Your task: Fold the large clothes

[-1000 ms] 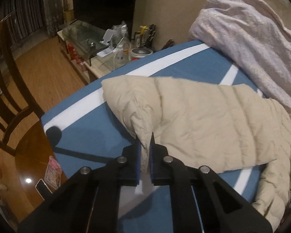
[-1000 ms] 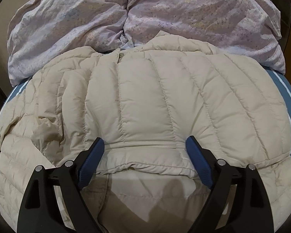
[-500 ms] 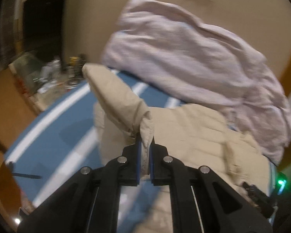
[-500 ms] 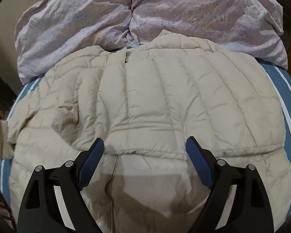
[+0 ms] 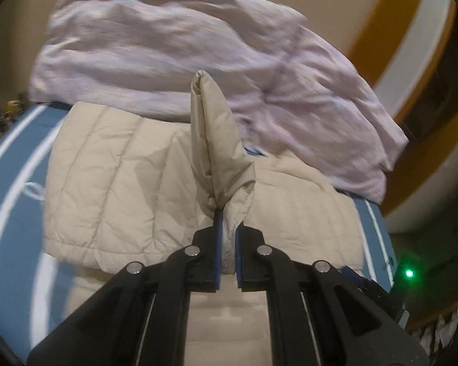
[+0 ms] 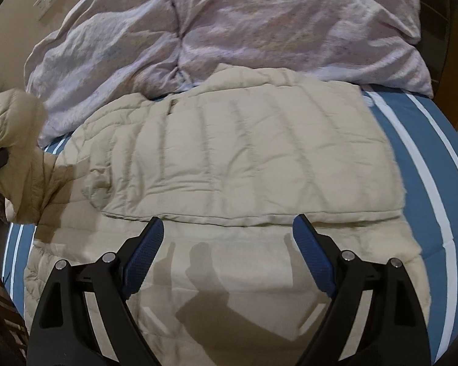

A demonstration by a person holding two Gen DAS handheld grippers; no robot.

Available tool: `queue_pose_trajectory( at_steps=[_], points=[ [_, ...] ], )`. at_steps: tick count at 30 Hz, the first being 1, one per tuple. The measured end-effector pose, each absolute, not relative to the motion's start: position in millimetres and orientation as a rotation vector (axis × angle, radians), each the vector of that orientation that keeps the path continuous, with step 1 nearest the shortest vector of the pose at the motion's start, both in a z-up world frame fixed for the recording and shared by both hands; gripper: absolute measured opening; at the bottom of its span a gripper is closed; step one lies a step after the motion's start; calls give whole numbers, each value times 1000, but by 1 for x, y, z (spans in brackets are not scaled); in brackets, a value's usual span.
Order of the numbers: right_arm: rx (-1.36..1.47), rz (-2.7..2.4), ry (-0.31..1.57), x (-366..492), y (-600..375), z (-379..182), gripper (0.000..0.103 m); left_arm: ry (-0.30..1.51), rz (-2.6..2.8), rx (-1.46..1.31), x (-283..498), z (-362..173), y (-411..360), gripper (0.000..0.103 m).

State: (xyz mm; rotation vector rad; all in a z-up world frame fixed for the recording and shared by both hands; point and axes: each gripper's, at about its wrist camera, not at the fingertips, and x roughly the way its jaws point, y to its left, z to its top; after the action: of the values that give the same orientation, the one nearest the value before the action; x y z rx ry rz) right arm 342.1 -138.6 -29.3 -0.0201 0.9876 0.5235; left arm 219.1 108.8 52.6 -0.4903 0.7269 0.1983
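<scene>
**Jacket partly folded, one sleeve in hand**

Nearest, the right tool (image 6: 227,256) hovers with jaws wide and empty over the beige puffer jacket (image 6: 244,158), spread on the blue striped bed (image 6: 427,158). One panel already lies folded across the body. At the left, the left tool (image 5: 226,228) is clamped on the sleeve (image 5: 213,140), lifted clear, probably heading inward. Farther back sits a lilac duvet (image 6: 229,24). Folding the sleeve in and the final halving remain.

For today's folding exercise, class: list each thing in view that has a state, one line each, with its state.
Left hand-held gripper: shut on sleeve.
Right hand-held gripper: open, empty.
Sleeve: lifted above jacket.
Jacket: lying on the bed, partly folded.
Duvet: rumpled, bunched behind the jacket.
</scene>
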Motion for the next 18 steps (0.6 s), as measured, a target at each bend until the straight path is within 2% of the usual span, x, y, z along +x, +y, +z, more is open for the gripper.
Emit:
queue_pose_trajectory(
  at_steps=[7, 14, 17, 18],
  points=[
    [-3, 466, 1003, 352, -166, -39, 88, 774, 50, -437, 264, 41, 41, 7],
    [6, 419, 1006, 359, -184, -44, 88, 860, -29, -421, 295, 19, 5, 9],
    [10, 415, 1004, 359, -185, -44, 88, 880, -35, -433, 294, 14, 5, 20],
    [9, 419, 998, 358, -185, -43, 88, 881, -41, -441, 293, 13, 7, 27]
  ],
)
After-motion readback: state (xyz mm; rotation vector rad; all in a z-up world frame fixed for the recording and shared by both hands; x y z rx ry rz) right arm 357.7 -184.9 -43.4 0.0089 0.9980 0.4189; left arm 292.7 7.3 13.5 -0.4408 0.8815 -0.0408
